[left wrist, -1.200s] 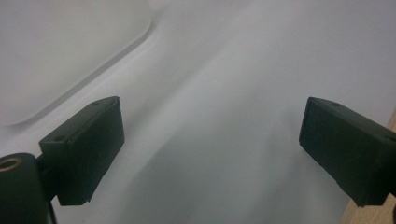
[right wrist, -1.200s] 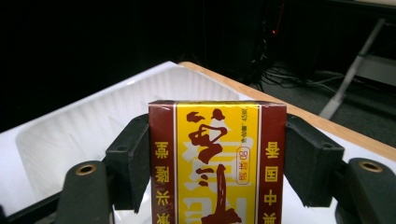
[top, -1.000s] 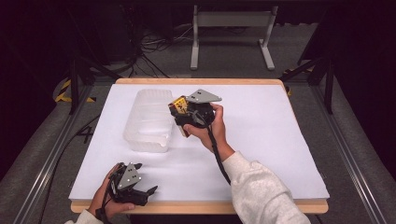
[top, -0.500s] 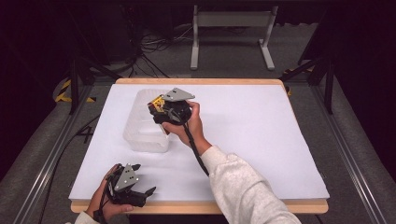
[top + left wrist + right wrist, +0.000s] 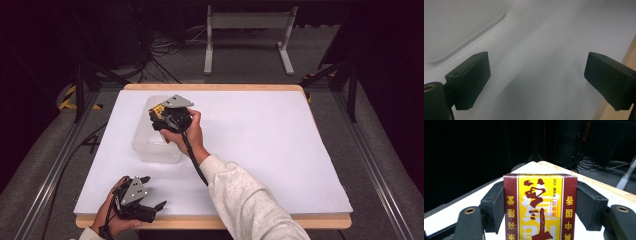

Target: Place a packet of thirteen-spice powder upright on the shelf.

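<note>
My right gripper (image 5: 159, 116), fingers clenched on a small yellow-and-maroon printed carton (image 5: 540, 207), is now hovering over the translucent plastic tub (image 5: 150, 145) at centre-left, having travelled leftward across the white counter (image 5: 280, 150); the drop looks near. My left gripper (image 5: 150, 197) is resting at lower left, fingers released.

High overview, two close tool-mounted views

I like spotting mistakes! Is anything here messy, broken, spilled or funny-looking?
Nothing stands out. The right gripper holds a yellow and dark red box squarely between its jaws, above the clear plastic tub. The left gripper rests open near the front edge of the white table. Nothing is spilled or broken.
</note>
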The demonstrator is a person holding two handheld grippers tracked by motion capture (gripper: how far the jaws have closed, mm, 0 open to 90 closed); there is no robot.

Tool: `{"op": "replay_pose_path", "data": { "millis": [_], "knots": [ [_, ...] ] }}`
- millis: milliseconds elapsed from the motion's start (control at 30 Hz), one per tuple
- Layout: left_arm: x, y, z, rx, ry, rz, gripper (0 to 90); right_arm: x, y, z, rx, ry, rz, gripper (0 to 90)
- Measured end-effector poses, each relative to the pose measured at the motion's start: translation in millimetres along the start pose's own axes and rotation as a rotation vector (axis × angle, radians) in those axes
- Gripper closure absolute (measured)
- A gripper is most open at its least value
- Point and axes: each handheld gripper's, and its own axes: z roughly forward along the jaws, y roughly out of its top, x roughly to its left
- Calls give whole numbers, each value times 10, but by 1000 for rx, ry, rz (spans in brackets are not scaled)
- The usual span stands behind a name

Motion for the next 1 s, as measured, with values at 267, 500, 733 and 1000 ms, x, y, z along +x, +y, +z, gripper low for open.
{"op": "replay_pose_path", "data": {
  "millis": [267, 500, 733, 1000],
  "knots": [
    [-8, 3, -3, 2, 0, 3, 74, 72, -85, 18, 15, 29, 20, 318],
    [-9, 5, 9, 7, -2, 3, 73, 53, -192, -80, 48, 53, -6, 310],
    [-15, 17, 25, 14, -2, 4, 73, 33, -313, -206, 77, 88, -59, 311],
    [-15, 17, 24, 16, 2, 6, 73, 26, -323, -306, 111, 83, -79, 314]
  ]
}}
